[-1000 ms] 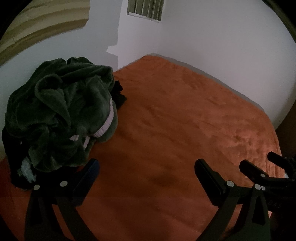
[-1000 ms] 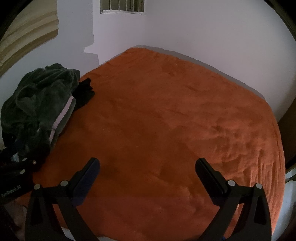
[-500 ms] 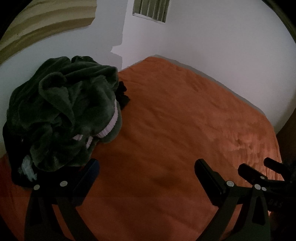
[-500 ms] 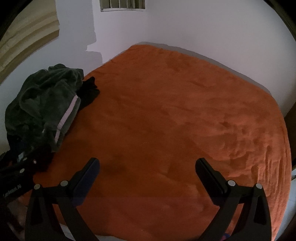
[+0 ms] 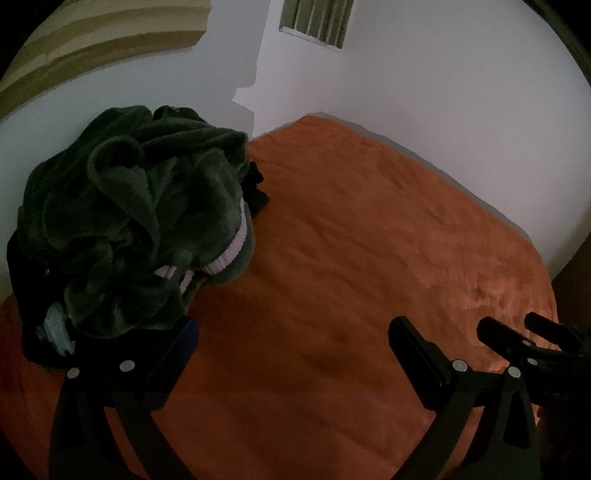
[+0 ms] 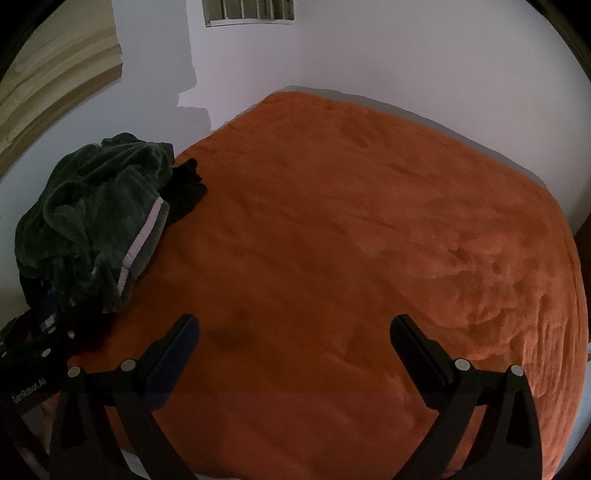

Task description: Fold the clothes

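Note:
A crumpled heap of dark green fleece clothes (image 5: 136, 221) with a pale ribbed band lies at the left side of the orange bed (image 5: 369, 240). A black garment (image 5: 255, 184) pokes out behind it. My left gripper (image 5: 293, 332) hovers open just in front of the heap, its left finger close to the fabric. In the right wrist view the same heap (image 6: 99, 218) sits far left, and my right gripper (image 6: 295, 332) hangs open over bare bedding, holding nothing. The right gripper's fingers (image 5: 513, 336) also show at the lower right of the left wrist view.
White walls (image 6: 406, 55) close in the bed at the back and right, with a barred vent (image 6: 251, 11) high up. A striped curtain (image 5: 92, 48) hangs at upper left. The orange cover (image 6: 351, 221) spreads wide to the right of the heap.
Both views have drifted slightly; the heap sits a little further right and lower in each view. Both grippers stay open and hold nothing.

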`<state>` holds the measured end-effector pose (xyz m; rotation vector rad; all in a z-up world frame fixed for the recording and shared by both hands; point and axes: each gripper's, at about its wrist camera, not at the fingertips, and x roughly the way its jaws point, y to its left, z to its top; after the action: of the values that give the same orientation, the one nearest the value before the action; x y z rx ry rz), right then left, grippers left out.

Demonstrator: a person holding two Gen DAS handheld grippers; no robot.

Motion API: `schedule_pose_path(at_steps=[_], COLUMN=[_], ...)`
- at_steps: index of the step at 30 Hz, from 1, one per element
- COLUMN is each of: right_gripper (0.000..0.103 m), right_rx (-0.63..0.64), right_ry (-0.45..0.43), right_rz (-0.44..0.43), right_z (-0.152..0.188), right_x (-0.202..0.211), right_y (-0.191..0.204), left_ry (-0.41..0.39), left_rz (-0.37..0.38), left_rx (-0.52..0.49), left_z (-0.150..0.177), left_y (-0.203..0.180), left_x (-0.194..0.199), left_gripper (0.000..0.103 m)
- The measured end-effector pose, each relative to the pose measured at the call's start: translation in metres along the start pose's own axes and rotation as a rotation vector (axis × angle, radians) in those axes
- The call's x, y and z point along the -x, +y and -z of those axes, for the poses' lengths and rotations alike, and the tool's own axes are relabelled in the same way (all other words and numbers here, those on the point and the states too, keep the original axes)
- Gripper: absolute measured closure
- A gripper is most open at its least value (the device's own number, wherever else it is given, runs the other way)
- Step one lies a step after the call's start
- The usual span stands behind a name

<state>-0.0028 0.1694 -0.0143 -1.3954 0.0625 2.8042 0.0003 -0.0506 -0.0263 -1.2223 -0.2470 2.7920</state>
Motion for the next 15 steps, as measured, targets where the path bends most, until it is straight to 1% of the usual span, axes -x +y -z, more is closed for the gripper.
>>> schedule_pose_path(at_steps=[15], right_gripper=[0.000], right_rx=[0.012], right_ry=[0.009], right_rz=[-0.018], right_z=[-0.005], right_x=[-0.008], right_y=[0.003], left_ry=[0.006], left_rz=[0.026], left_rx=[0.033], left_z=[-0.003], left_y=[0.012], left_x=[-0.008], left_gripper=[0.000])
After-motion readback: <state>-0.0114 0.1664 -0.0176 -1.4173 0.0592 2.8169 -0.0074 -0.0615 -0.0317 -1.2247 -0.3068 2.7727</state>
